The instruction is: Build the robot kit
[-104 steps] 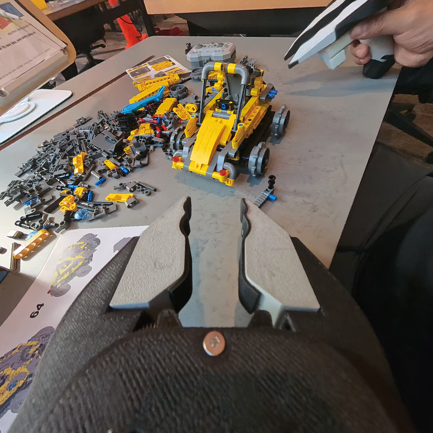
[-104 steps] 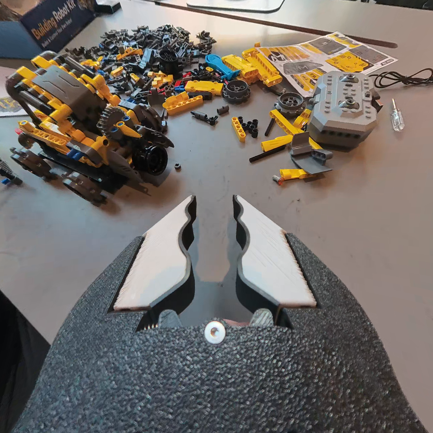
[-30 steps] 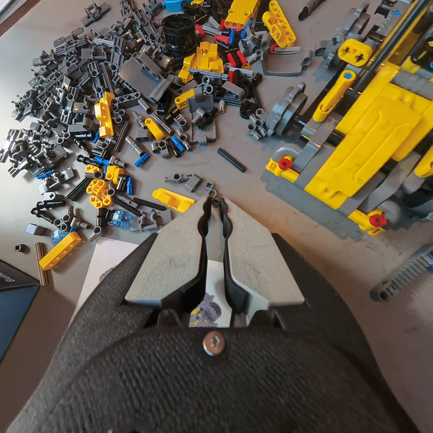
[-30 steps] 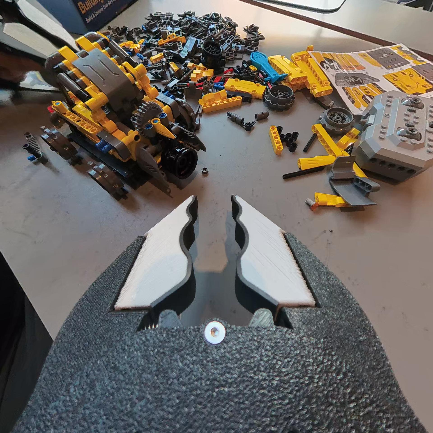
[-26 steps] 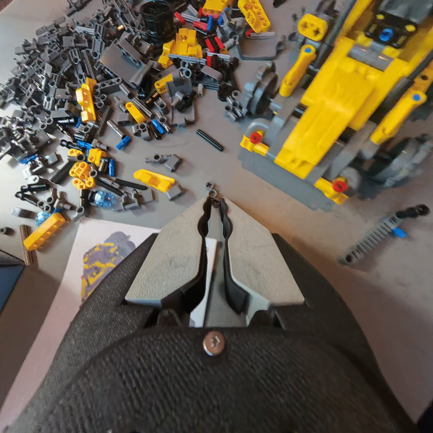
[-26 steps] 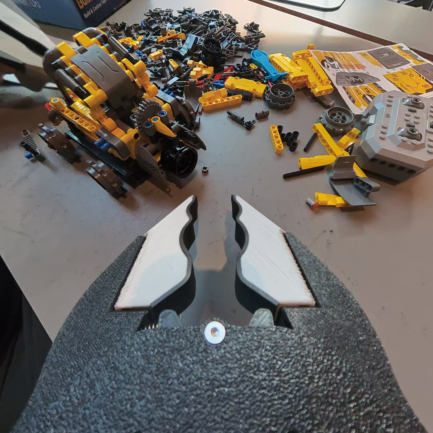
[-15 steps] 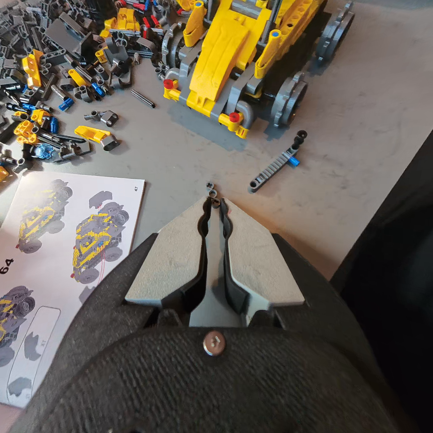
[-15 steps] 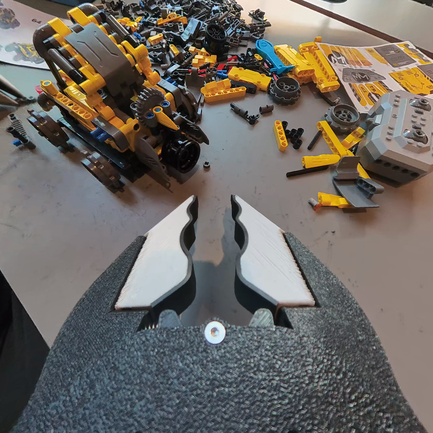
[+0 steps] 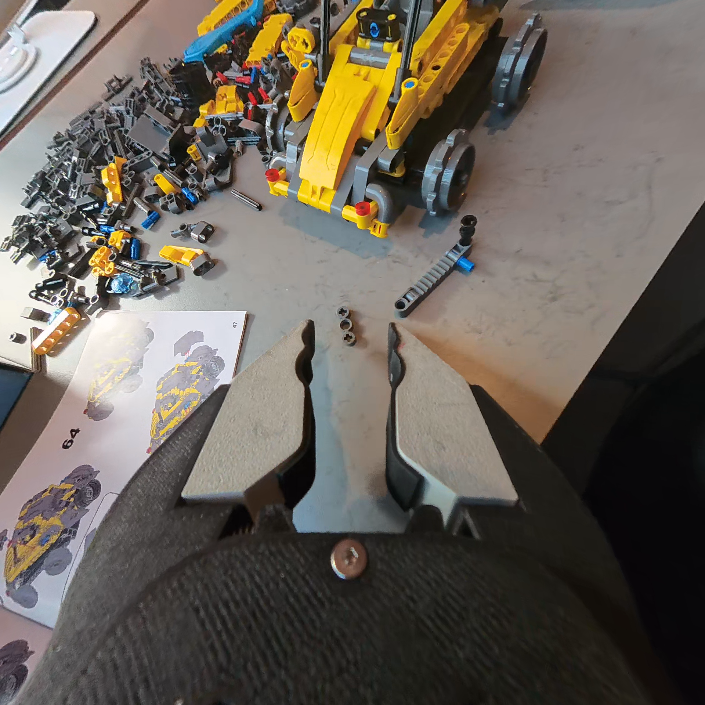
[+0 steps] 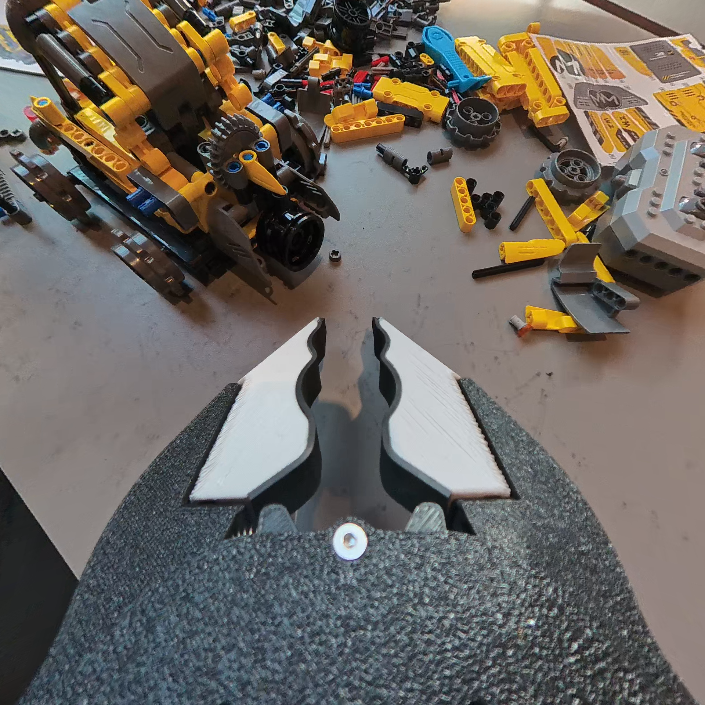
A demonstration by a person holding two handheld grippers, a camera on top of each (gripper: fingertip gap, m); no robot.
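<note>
My left gripper (image 9: 351, 330) is open and empty, low over the grey table (image 9: 553, 198). A small dark grey three-hole connector (image 9: 347, 327) lies on the table between its fingertips, free of both. A yellow and grey brick-built vehicle (image 9: 366, 126) stands farther ahead. A grey toothed rack piece (image 9: 433, 280) with a blue pin lies to the right. My right gripper (image 10: 349, 324) is open and empty above bare table, behind the same vehicle (image 10: 160, 126), near its black wheel hub (image 10: 292, 238). A tiny grey bush (image 10: 335, 255) lies just ahead.
A heap of loose grey, black and yellow parts (image 9: 107, 183) lies to the left, with an open instruction booklet (image 9: 114, 400) near it. A grey battery box (image 10: 660, 213), a sticker sheet (image 10: 625, 84), a blue tool (image 10: 450, 61) and yellow beams (image 10: 366, 126) lie right. The table edge (image 9: 610, 343) is close. Tip to tip, the grippers are about 30 centimetres apart. The left gripper is farther from the tiny grey bush (image 10: 335, 255), some 25 centimetres, than the right, some 5 centimetres.
My left gripper picked the small connector from beside the heap, carried it right and back to bare table in front of the vehicle, then opened and released it. My right gripper drifted slightly forward.
</note>
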